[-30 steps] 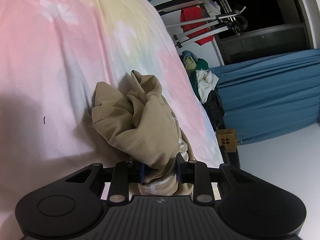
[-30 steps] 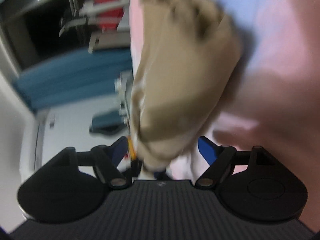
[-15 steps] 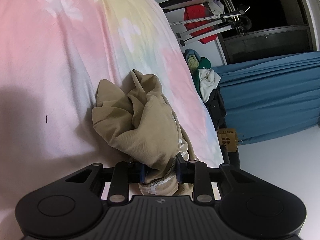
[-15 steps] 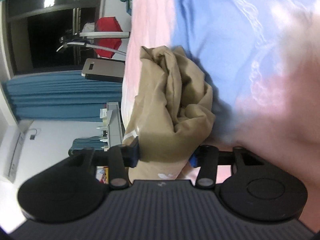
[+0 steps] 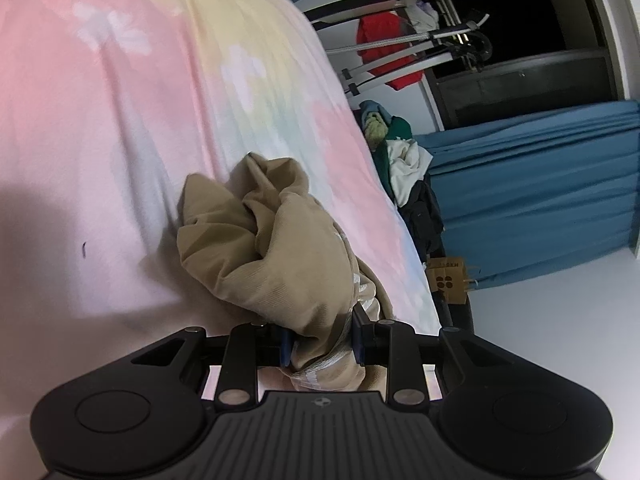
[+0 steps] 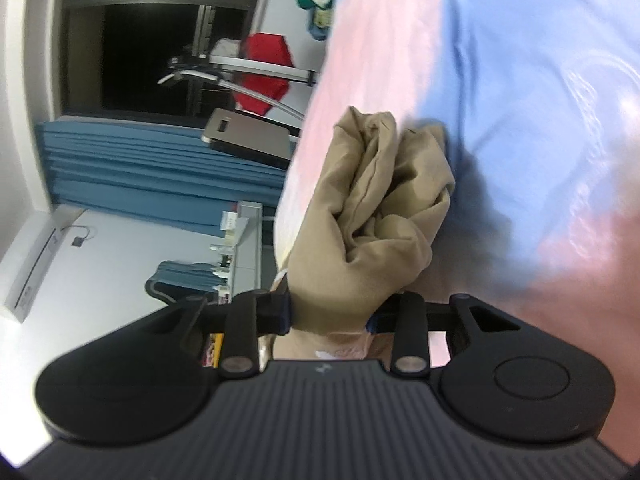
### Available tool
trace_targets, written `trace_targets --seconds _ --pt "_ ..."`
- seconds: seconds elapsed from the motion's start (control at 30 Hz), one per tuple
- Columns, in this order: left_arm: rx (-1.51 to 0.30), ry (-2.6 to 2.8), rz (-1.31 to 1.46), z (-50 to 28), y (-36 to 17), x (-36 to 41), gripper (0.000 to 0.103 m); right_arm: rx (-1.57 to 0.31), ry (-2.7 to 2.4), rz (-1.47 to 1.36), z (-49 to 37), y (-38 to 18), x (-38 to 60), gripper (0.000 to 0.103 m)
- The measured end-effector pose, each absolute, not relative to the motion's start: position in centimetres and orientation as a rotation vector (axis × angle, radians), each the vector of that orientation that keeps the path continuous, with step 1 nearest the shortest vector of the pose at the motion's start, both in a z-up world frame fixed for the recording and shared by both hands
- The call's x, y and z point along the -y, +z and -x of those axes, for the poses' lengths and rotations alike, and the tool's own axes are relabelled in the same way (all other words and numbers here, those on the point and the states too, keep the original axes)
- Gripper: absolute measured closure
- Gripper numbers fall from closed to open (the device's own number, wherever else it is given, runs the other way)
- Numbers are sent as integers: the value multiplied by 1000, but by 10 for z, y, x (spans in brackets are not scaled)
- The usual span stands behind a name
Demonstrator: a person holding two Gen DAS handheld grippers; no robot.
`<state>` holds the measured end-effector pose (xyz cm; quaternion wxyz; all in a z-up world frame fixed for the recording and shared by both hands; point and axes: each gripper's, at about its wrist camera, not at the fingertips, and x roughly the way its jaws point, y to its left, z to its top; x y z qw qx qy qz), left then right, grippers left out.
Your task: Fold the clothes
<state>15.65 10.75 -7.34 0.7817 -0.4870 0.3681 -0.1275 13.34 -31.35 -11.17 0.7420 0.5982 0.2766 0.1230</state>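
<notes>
A crumpled tan garment (image 5: 276,248) hangs bunched over a pastel pink, yellow and blue bedsheet (image 5: 120,120). My left gripper (image 5: 320,344) is shut on one gathered end of it, with pale lining showing between the blue pads. In the right wrist view the same tan garment (image 6: 372,216) is bunched against the sheet (image 6: 540,80), and my right gripper (image 6: 330,318) is shut on its other gathered end. The rest of the garment's shape is hidden in its folds.
Beyond the bed edge sit a pile of clothes (image 5: 400,160), a drying rack with a red item (image 5: 384,52), blue curtains (image 5: 540,184) and a cardboard tag (image 5: 448,284). The right wrist view shows a laptop-like slab (image 6: 248,136) and a desk (image 6: 240,248).
My right gripper closed on the tan garment and steadied, its view turning from blurred to clear. The left gripper kept its grip and shifted only slightly.
</notes>
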Motion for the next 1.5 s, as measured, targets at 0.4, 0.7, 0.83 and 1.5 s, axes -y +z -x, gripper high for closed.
trace_targets --seconds 0.4,0.7,0.83,1.5 --pt "-813 -402 1023 -187 -34 -58 74 -440 228 -1263 -125 -66 358 68" --pt "-868 -589 952 -273 5 82 74 -329 95 -1218 -149 -17 464 68" --pt "-837 -663 943 -315 10 164 74 -297 59 -1213 -178 -4 538 68" --pt "-986 -697 709 -298 -126 219 72 -482 -90 -1069 -152 -112 550 68"
